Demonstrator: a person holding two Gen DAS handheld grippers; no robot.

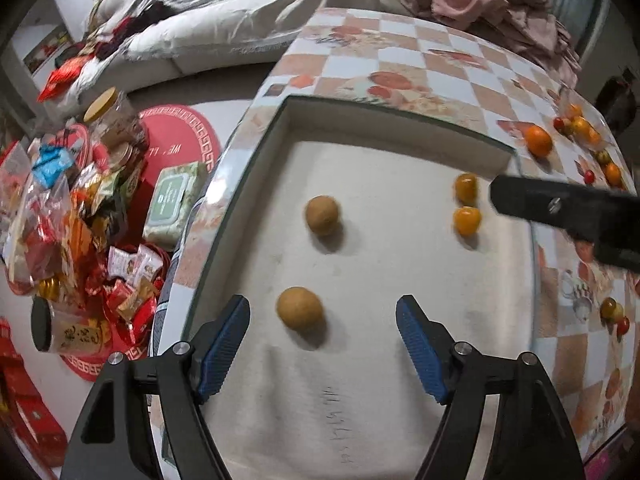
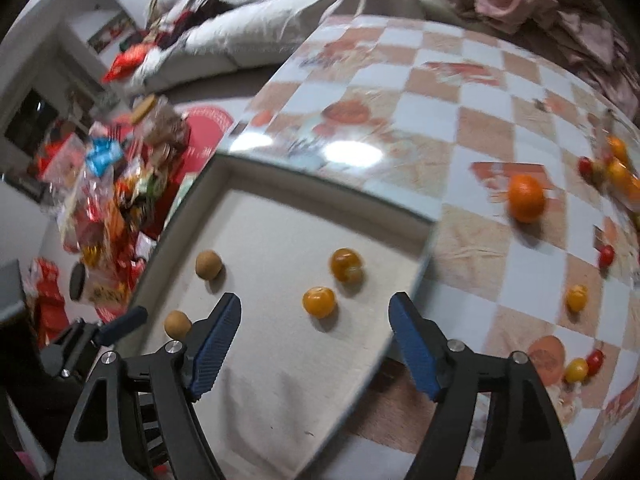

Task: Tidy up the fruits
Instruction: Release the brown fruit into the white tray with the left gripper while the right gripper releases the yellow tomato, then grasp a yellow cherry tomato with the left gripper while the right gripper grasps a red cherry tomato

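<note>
Left wrist view first: the left gripper (image 1: pixel 323 350) hung over the tray (image 1: pixel 256 152) with its jaws spread wide and nothing pressed between the pads. The near brown fruit (image 1: pixel 300 311) lay on the liner between the two blue pads, touching neither. A second brown fruit (image 1: pixel 322 215) sat beyond it at twelve o'clock. Over at two o'clock, two yellow tomatoes (image 1: pixel 466 221) lay close together, with a black finger of the right gripper just beside them. Past the tray's far corner, an orange (image 1: pixel 538 141) and a scatter of small tomatoes (image 1: pixel 579 125) waited on the checkered table (image 1: pixel 400 60).

Right wrist view, and blurred: the right gripper (image 2: pixel 315 344) was likewise open and empty, the nearer yellow tomato lying on the liner just ahead of its pads at twelve o'clock. The orange sat at two o'clock, well apart from the tray.

Score so far: four fruits in, sorted by kind into two pairs. Left to do, by my reckoning: the orange and the many loose tomatoes still out on the table.
</note>
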